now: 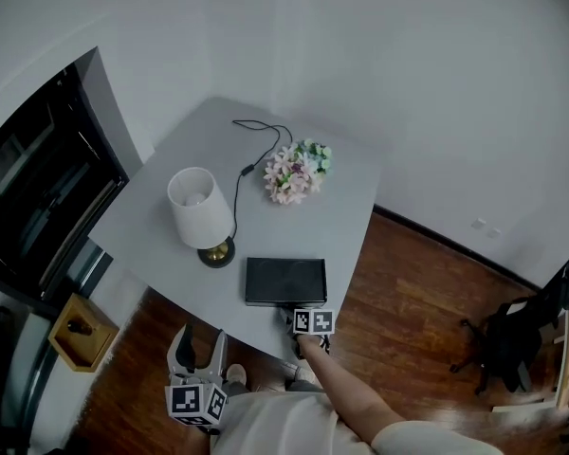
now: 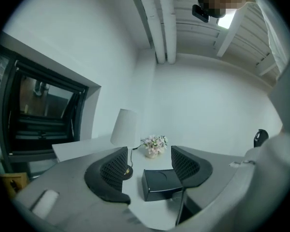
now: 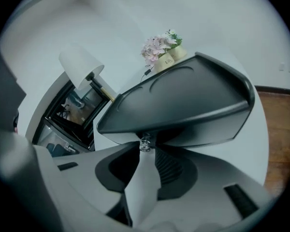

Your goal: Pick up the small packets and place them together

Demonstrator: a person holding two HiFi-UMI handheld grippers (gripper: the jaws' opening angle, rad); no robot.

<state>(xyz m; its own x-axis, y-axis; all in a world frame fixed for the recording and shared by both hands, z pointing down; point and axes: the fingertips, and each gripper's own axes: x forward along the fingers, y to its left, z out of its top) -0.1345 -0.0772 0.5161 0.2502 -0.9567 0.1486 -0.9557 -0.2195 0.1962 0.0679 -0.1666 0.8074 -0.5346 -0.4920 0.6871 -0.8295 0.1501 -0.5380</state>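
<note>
My right gripper (image 1: pixel 311 315) is at the table's front edge, just before a flat black box (image 1: pixel 285 281); its marker cube hides the tips in the head view. In the right gripper view the right gripper (image 3: pixel 146 151) is shut on a small white packet (image 3: pixel 142 192), a thin strip standing between the pads, and the black box (image 3: pixel 183 105) looms right above the tips. My left gripper (image 1: pixel 197 337) hangs lower, left of the table's front corner over the floor. Its jaws stand apart with nothing between them, and the left gripper (image 2: pixel 150 166) faces the black box (image 2: pixel 159 182).
On the grey table (image 1: pixel 351 216) stand a white-shaded lamp (image 1: pixel 201 207) and a pot of flowers (image 1: pixel 299 171), with a black cable (image 1: pixel 256 145) between them. A dark glass cabinet (image 1: pixel 38 188) lines the left. On the wooden floor are a small wooden box (image 1: pixel 81 330) and a black chair (image 1: pixel 522 335).
</note>
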